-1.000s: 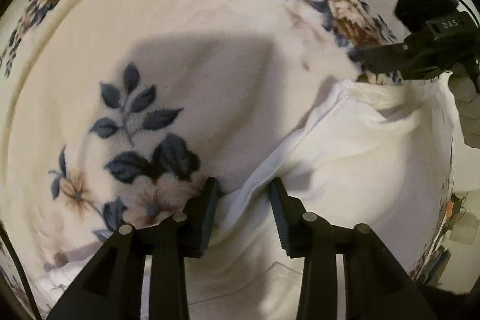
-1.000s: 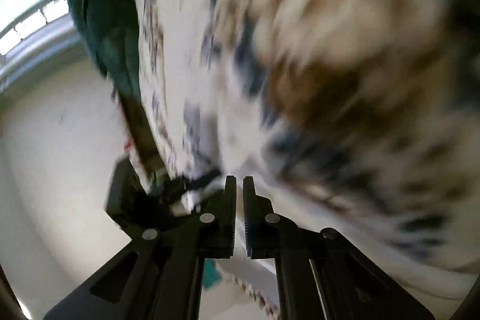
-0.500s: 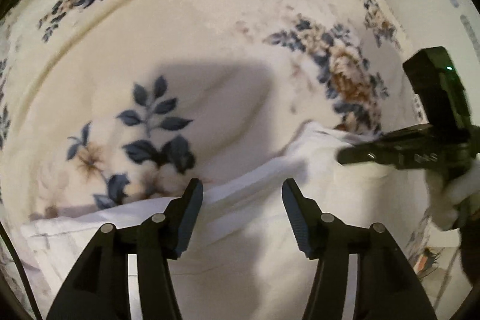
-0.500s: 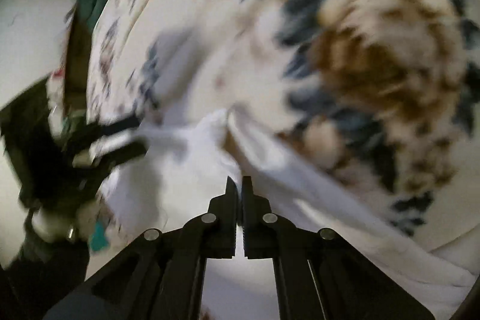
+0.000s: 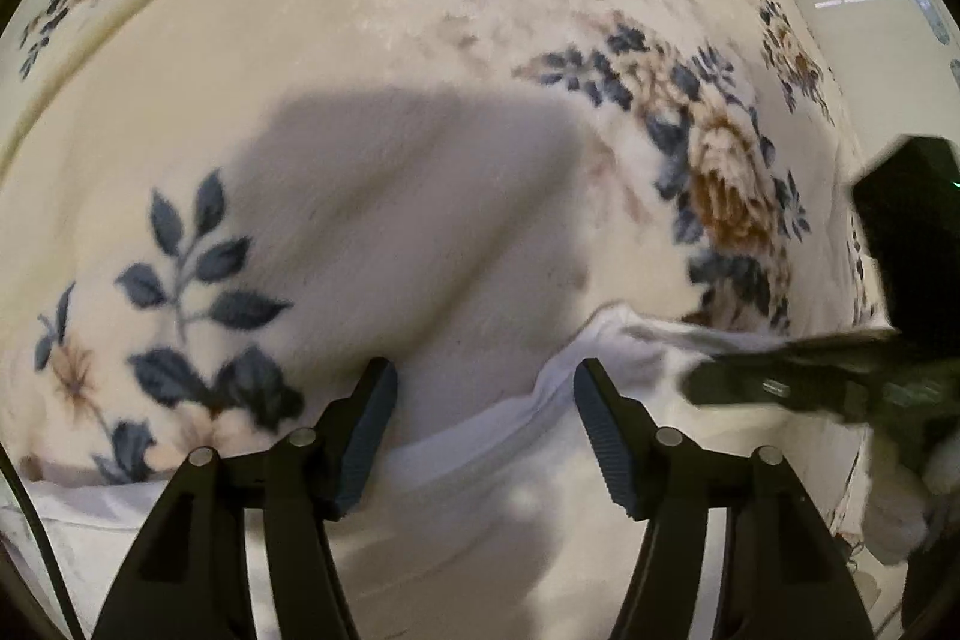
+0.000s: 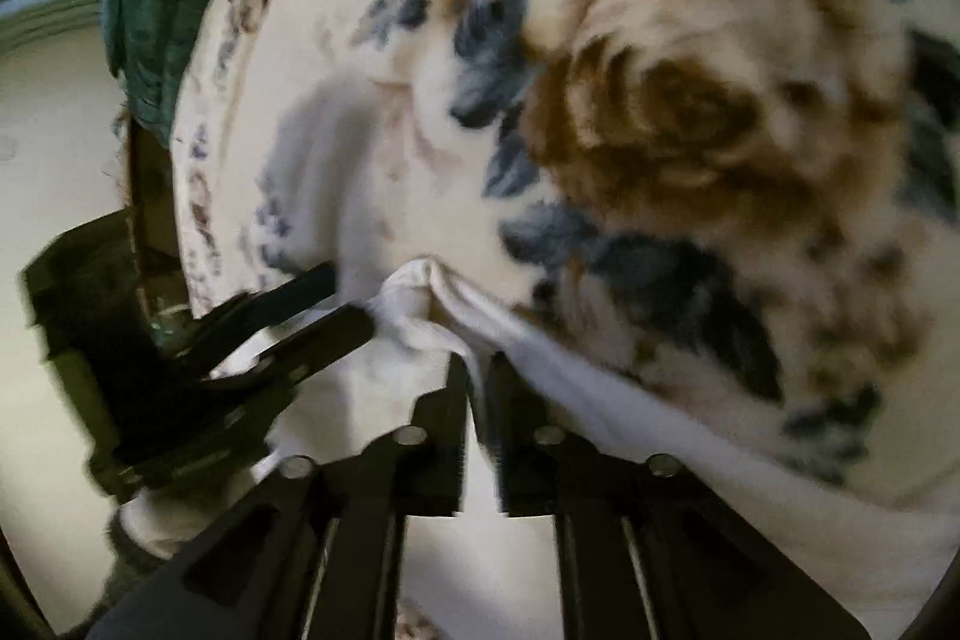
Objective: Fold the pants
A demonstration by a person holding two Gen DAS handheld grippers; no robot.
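White pants [image 5: 480,508] lie on a cream floral blanket [image 5: 420,40]; their hem runs across between my left gripper's jaws. The left gripper [image 5: 486,430] is open and still opening, pads clear of the cloth, pointing steeply down. My right gripper [image 5: 702,382] reaches in from the right over a raised corner of the pants [image 6: 420,286]. In the right wrist view the right gripper [image 6: 477,388] has a narrow gap that is opening, with a fold of white cloth running into it. The left gripper [image 6: 351,298] stands just left of that corner.
The blanket's brown and blue flower print [image 6: 690,112] fills the far side. A dark green cloth [image 6: 150,10] lies at the bed's edge, with pale wall and floor beyond. A white-gloved hand [image 6: 180,508] holds the left gripper.
The left jaws spread wide and let go of the pants hem. The right gripper swung in over the pants corner, and its jaws parted slightly from fully shut.
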